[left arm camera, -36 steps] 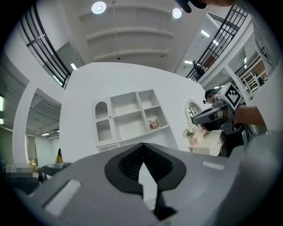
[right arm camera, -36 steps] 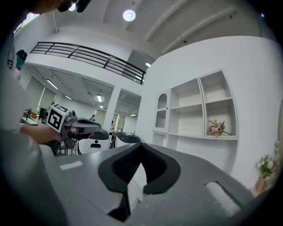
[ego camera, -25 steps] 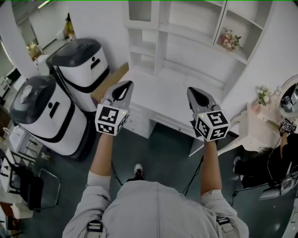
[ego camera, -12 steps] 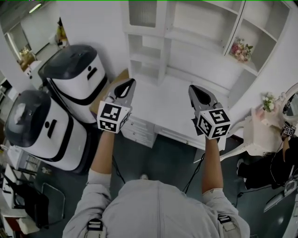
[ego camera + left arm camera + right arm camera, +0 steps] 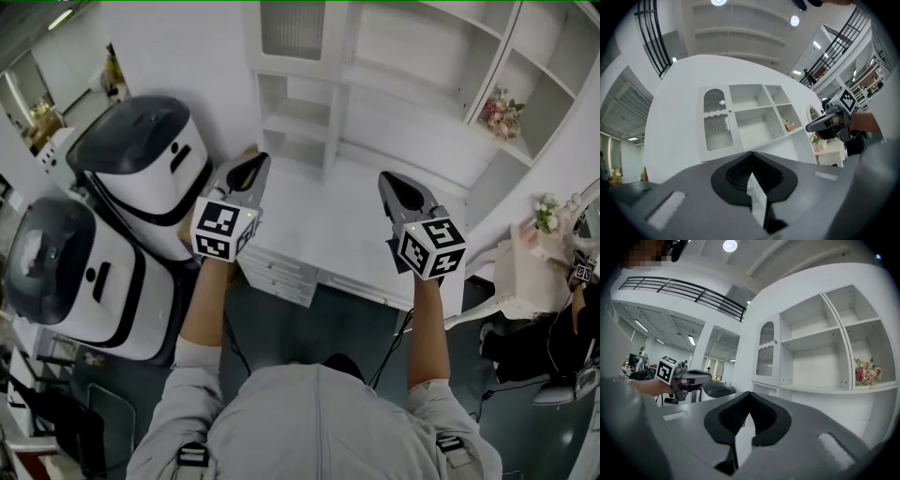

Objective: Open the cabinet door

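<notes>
The white hutch on the desk has one closed cabinet door (image 5: 291,28) with ribbed glass at its upper left. In the left gripper view the door (image 5: 716,121) shows a small vertical handle (image 5: 726,124) on its right edge. My left gripper (image 5: 255,164) is shut and empty, held level over the desk's left end and pointing at the hutch, well short of the door. My right gripper (image 5: 387,180) is also shut and empty, over the desk's middle. In the right gripper view the door (image 5: 766,352) lies ahead to the left.
Two white-and-black machines (image 5: 141,159) (image 5: 66,272) stand left of the desk. Drawers (image 5: 277,272) sit under the desktop (image 5: 319,216). Pink flowers (image 5: 502,112) fill one open shelf. A white side table (image 5: 525,272) and a seated person (image 5: 553,337) are at the right.
Both grippers have moved forward toward the hutch together with the person, and the desk now lies closer beneath them. Both stay shut.
</notes>
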`<action>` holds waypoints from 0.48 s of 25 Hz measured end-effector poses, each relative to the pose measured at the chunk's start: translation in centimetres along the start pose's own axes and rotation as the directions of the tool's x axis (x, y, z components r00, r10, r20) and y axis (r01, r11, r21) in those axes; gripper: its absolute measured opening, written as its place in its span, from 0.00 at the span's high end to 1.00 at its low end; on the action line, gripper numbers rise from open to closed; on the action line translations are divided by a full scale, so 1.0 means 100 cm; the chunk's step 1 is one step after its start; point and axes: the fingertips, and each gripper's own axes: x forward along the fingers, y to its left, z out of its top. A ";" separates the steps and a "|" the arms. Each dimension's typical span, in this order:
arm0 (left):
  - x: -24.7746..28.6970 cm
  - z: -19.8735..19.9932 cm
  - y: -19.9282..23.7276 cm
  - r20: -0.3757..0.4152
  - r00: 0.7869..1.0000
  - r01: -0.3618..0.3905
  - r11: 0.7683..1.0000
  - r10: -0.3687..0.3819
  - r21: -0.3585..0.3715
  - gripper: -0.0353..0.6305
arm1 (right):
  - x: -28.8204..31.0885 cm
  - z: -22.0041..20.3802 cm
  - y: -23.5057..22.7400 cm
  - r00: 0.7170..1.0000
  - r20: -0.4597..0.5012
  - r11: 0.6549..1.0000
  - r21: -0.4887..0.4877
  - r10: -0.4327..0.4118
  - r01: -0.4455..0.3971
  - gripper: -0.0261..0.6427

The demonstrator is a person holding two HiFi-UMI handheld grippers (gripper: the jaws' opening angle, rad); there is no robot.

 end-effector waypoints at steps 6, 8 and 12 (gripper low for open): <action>0.041 -0.001 0.026 0.005 1.000 0.019 0.999 -0.020 0.038 0.91 | 0.039 -0.003 -0.022 1.000 -0.014 1.000 -0.021 -0.021 0.021 0.96; 0.058 0.003 0.039 0.020 1.000 0.016 0.998 -0.018 0.056 0.90 | 0.055 -0.002 -0.032 1.000 -0.004 0.999 -0.027 -0.024 0.024 0.96; 0.101 0.015 0.067 0.051 0.999 0.000 0.996 -0.005 0.084 0.89 | 0.092 -0.001 -0.061 1.000 0.019 1.000 -0.024 -0.017 0.017 0.96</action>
